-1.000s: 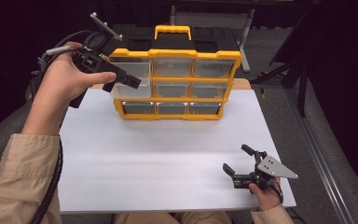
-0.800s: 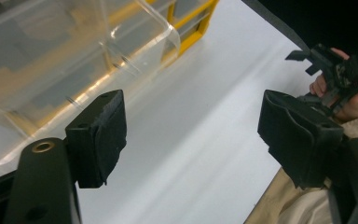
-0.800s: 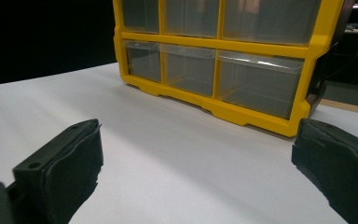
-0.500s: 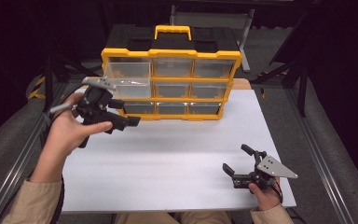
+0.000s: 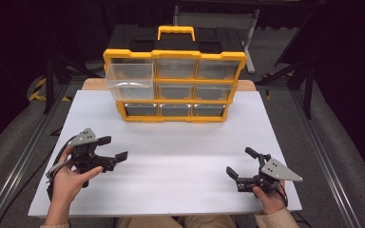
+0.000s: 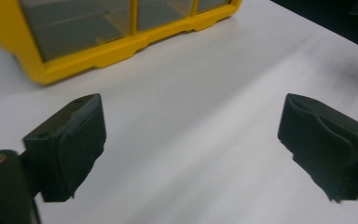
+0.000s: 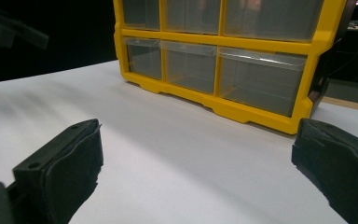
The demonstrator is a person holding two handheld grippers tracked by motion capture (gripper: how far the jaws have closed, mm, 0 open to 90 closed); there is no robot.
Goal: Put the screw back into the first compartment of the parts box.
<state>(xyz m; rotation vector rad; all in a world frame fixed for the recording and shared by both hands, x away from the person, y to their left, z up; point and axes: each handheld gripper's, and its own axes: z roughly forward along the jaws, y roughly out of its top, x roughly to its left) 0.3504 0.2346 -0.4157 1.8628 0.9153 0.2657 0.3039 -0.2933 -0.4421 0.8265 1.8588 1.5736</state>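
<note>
A yellow organizer with clear drawers [image 5: 175, 85] stands at the back of the white table [image 5: 180, 156]. Its top-left drawer [image 5: 129, 80] is pulled out toward me. My left gripper [image 5: 112, 148] rests low over the table's front left, jaws wide apart and empty. In the left gripper view its fingers [image 6: 70, 140] frame bare table, with the organizer's bottom edge [image 6: 102, 49] beyond. My right gripper [image 5: 241, 162] sits at the front right, open and empty. The right gripper view looks between its fingers [image 7: 65, 168] toward the organizer [image 7: 223, 60].
Dark floor and metal stands surround the table. A wooden strip [image 5: 95, 84] shows behind the organizer. Bare white tabletop lies between the two grippers and the organizer.
My left hand has drawn back from the organizer's top-left drawer and come down to the table's front left. The drawer stays pulled out. The right gripper has not moved.
</note>
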